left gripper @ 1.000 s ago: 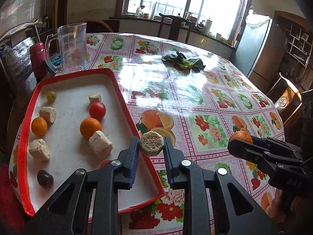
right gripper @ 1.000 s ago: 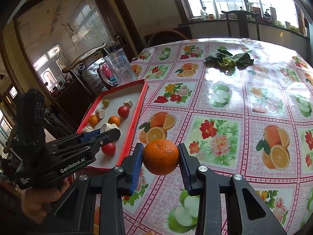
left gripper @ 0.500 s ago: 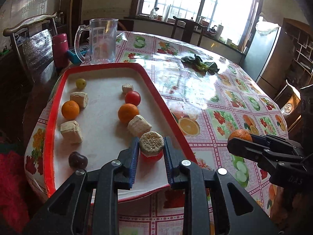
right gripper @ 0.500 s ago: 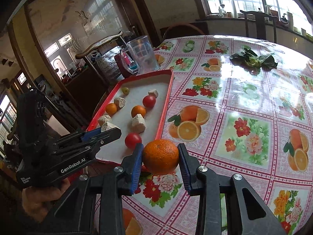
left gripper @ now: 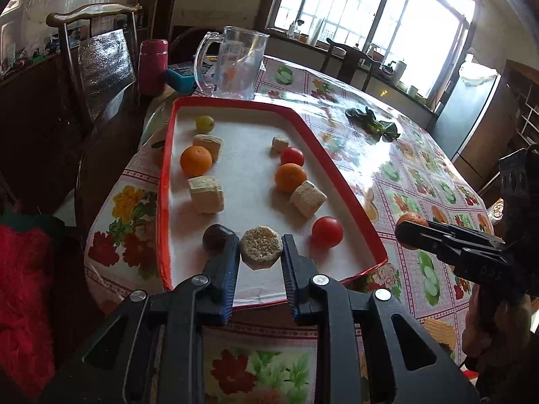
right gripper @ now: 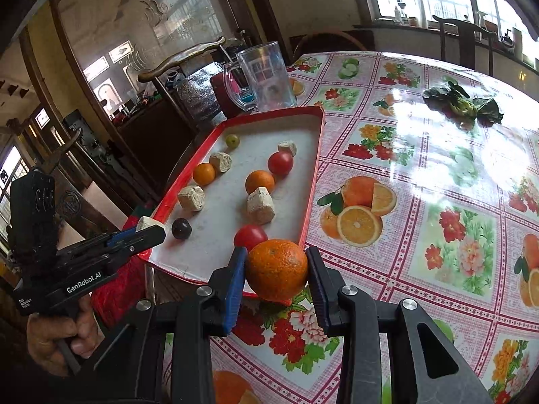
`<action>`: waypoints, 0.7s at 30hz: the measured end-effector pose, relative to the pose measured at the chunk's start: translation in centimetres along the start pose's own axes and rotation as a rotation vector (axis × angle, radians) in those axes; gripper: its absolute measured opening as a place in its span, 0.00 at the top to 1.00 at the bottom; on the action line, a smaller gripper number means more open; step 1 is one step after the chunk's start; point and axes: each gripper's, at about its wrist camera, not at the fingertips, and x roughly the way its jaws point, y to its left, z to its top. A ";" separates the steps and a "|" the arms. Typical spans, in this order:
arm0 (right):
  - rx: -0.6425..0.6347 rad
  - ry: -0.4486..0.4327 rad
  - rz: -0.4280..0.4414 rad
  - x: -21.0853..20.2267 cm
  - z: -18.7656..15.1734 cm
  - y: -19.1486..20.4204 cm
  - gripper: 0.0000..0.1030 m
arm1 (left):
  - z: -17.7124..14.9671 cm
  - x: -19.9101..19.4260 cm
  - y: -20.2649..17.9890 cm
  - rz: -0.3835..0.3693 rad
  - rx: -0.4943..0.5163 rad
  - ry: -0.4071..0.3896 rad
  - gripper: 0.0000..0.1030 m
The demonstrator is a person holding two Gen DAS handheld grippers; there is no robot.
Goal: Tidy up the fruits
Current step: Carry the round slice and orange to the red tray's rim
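Presently left gripper (left gripper: 261, 252) pinches a grainy beige puck (left gripper: 261, 247), right gripper (right gripper: 276, 274) a dimpled orange (right gripper: 276, 269) (bright-skinned).

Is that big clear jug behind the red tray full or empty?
Empty, as far as shows. The clear jug stands upright on the table beyond the red tray, with no liquid line visible.

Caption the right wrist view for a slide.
Right tool carries an orange toward the red tray.
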 end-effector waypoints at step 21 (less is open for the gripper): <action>-0.051 0.086 0.010 4.5 0.1 2.0 0.65 | -1.2 1.2 1.9 0.000 -0.025 0.058 0.79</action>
